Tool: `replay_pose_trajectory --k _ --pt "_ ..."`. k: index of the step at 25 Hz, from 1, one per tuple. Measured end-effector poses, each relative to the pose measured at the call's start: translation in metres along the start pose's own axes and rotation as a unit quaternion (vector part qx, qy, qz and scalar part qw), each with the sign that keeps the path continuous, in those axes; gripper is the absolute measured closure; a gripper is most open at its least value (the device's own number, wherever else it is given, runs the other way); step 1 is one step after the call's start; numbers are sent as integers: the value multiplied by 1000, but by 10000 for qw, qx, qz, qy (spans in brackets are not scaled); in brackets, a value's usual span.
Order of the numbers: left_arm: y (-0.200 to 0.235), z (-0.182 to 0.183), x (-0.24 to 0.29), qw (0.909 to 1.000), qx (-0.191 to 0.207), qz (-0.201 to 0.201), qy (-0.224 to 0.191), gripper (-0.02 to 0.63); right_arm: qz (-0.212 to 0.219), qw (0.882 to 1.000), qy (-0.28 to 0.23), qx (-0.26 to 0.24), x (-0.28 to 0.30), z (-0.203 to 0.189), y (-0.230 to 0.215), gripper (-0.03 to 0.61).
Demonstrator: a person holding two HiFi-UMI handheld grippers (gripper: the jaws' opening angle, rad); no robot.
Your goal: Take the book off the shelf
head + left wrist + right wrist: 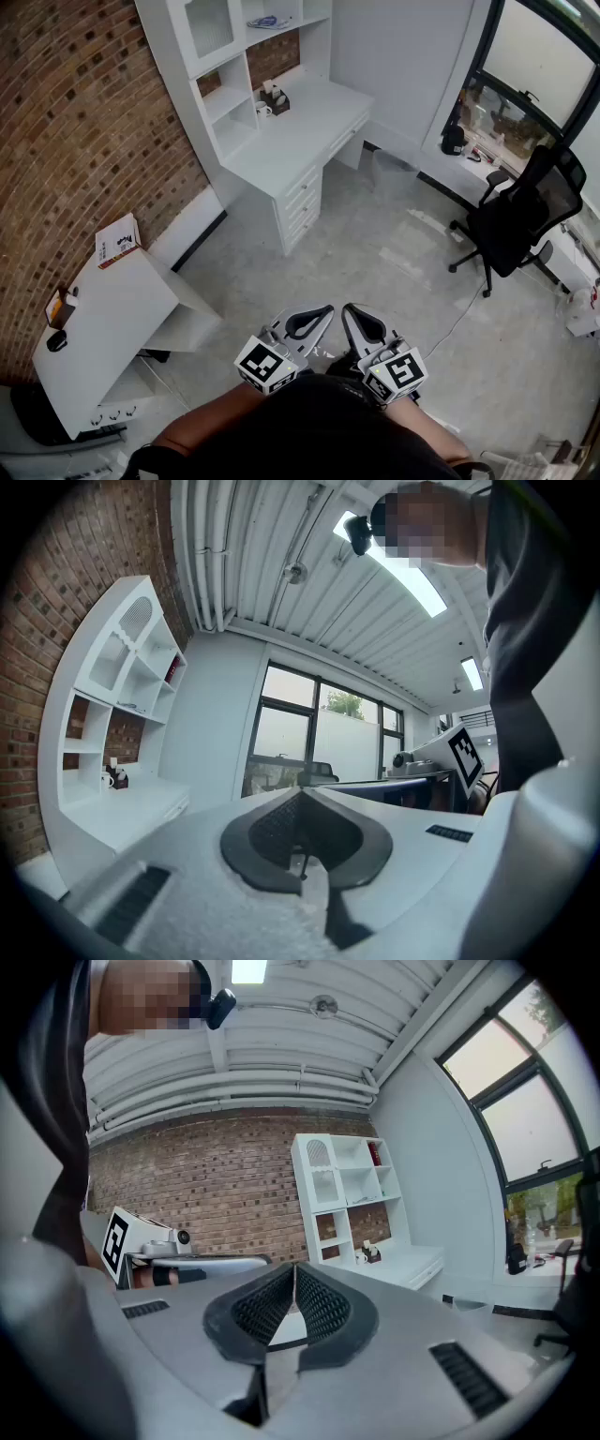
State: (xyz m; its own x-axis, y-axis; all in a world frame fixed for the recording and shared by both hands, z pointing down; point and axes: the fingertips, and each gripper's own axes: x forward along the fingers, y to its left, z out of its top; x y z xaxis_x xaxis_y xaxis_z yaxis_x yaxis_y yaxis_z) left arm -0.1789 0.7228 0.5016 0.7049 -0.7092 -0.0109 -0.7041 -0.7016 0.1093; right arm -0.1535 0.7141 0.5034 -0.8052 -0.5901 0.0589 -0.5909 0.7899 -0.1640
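Two grippers, held level and side by side in front of the person, above the grey floor [375,244]. Left gripper [319,319]: jaws pressed together, nothing between them. Right gripper [356,319]: jaws likewise pressed together, empty. One book [118,240]: white with an orange edge, at the far end of the low white shelf [108,323] beside the brick wall [75,112], well apart from both grippers.

We've got a white desk [291,131]; left of it, a mottled red-brown brick wall [75,141]; right of it, a black chair [516,220]; in front, pale grey floor [375,272]. The book [119,241] is white, orange-edged. Black-and-white square patterns mark the left claw [314,321] and right claw [361,323].
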Motion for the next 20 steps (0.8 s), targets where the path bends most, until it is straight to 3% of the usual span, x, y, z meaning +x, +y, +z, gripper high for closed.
replay_pose_trajectory --k 11,15,20 --pt "18 -6 72 9999 -23 -134 52 607 -29 9999 -160 -4 4 11 -71 557" --pt "15 -9 127 9995 -38 -300 69 607 63 9983 -543 -180 -10 33 -111 557" --pt "5 1 219 9985 -57 -553 16 607 -95 9986 -467 -223 -32 56 -197 557"
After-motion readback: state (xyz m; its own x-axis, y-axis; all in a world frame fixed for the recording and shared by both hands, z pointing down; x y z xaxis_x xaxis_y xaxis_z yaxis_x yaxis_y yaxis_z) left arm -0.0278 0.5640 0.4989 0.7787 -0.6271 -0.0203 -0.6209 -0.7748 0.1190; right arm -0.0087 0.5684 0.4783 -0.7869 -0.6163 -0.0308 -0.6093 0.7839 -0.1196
